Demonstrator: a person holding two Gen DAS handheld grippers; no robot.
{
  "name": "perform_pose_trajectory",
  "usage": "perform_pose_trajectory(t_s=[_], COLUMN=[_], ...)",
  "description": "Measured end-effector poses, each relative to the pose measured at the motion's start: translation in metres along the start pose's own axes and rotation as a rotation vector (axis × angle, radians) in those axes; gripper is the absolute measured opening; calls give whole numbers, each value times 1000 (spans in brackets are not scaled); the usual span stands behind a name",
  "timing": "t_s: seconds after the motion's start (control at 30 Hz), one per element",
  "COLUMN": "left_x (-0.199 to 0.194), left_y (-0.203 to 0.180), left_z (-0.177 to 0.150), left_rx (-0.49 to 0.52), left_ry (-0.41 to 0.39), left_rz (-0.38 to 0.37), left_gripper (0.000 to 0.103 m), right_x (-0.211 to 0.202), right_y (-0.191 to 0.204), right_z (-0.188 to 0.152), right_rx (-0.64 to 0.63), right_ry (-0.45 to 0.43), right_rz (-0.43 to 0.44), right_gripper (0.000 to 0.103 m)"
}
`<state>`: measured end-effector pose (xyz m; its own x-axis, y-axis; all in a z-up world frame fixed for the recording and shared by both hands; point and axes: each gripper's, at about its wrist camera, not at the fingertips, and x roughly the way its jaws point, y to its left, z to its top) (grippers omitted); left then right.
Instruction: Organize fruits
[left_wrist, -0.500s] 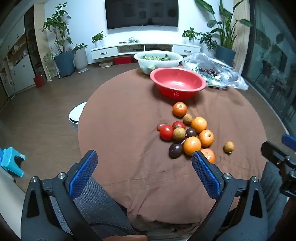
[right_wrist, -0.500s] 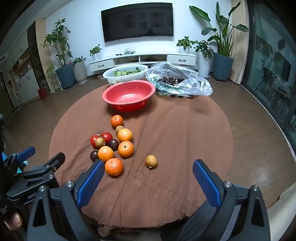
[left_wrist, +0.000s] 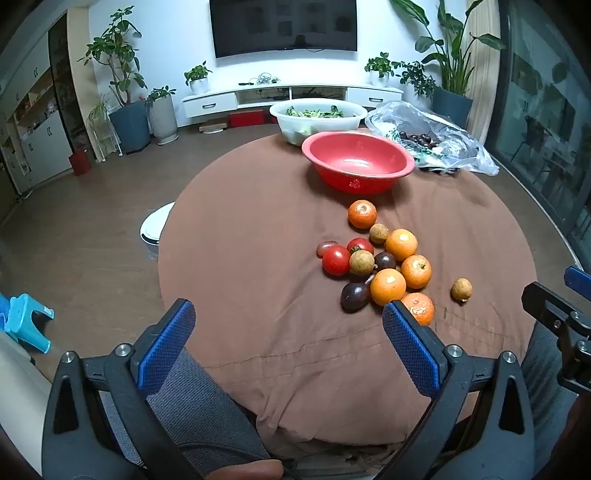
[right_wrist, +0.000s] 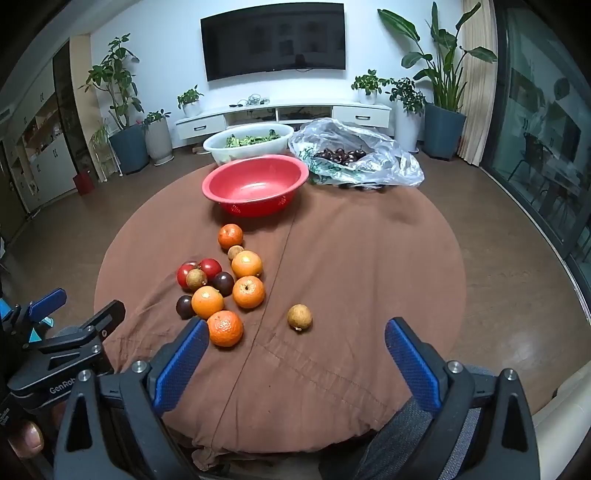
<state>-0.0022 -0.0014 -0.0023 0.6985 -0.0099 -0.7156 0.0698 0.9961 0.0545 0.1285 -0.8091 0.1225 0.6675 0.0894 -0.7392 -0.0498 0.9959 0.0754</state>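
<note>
A pile of fruit lies on the round brown table (left_wrist: 240, 240): several oranges (left_wrist: 388, 287) (right_wrist: 225, 328), red tomatoes (left_wrist: 335, 260) (right_wrist: 210, 267), dark plums (left_wrist: 354, 295) (right_wrist: 223, 283) and small tan longans (left_wrist: 361, 262). One longan (right_wrist: 299, 316) (left_wrist: 461, 289) lies apart to the right. Behind the pile stands an empty red bowl (left_wrist: 357, 161) (right_wrist: 255, 182). My left gripper (left_wrist: 288, 341) hovers open over the table's near edge, left of the pile. My right gripper (right_wrist: 293, 356) is open too, just short of the lone longan.
A white basin of greens (left_wrist: 317, 118) (right_wrist: 249, 142) and a clear plastic bag of dark cherries (left_wrist: 424, 138) (right_wrist: 351, 157) stand at the table's far side. A grey chair back (left_wrist: 192, 398) sits under the grippers. Potted plants and a TV cabinet line the far wall.
</note>
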Motion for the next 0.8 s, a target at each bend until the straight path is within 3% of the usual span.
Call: perform_pose_trajectory(t_s=[0.8], left_x=[10], left_y=[1], left_z=[-1], left_rx=[-15], left_ry=[17], left_rz=[3], left_gripper=[103], right_x=[3], right_y=[1], right_z=[-3], right_rx=[-2], right_ry=[10], right_rz=[-13], right_gripper=[98])
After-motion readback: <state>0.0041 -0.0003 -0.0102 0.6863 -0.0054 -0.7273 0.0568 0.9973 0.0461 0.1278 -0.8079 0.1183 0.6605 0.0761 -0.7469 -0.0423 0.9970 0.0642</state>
